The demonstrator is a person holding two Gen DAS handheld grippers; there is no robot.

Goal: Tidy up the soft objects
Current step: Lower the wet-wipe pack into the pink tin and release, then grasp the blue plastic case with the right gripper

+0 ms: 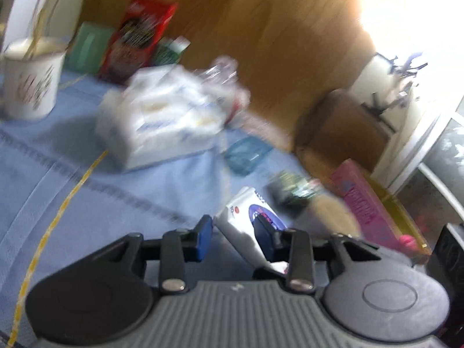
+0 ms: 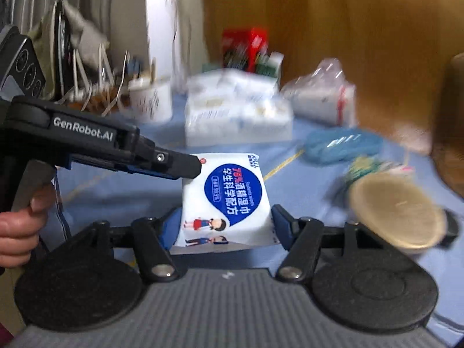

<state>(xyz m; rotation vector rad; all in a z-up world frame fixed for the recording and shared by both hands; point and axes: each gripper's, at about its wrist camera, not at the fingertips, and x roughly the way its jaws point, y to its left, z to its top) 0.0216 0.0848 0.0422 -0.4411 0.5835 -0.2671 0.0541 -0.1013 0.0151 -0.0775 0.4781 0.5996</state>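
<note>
A white wet-wipes pack with a blue label (image 2: 224, 203) sits between the fingers of my right gripper (image 2: 224, 226), which is shut on its sides above the blue cloth. My left gripper (image 1: 235, 236) comes in from the left in the right wrist view (image 2: 185, 165) and its tip touches the pack's far left corner. In the left wrist view the same pack (image 1: 246, 226) lies between the left fingers, which stand apart around one end. A large white tissue bundle (image 1: 162, 116) lies further back, also in the right wrist view (image 2: 237, 110).
On the blue cloth: a white mug (image 1: 32, 81), a red box (image 1: 139, 37), a green box (image 1: 88, 46), a clear plastic bag (image 2: 322, 92), a blue pouch (image 2: 342, 145), a round beige lid (image 2: 397, 211) and a pink box (image 1: 362, 200). A wooden wall stands behind.
</note>
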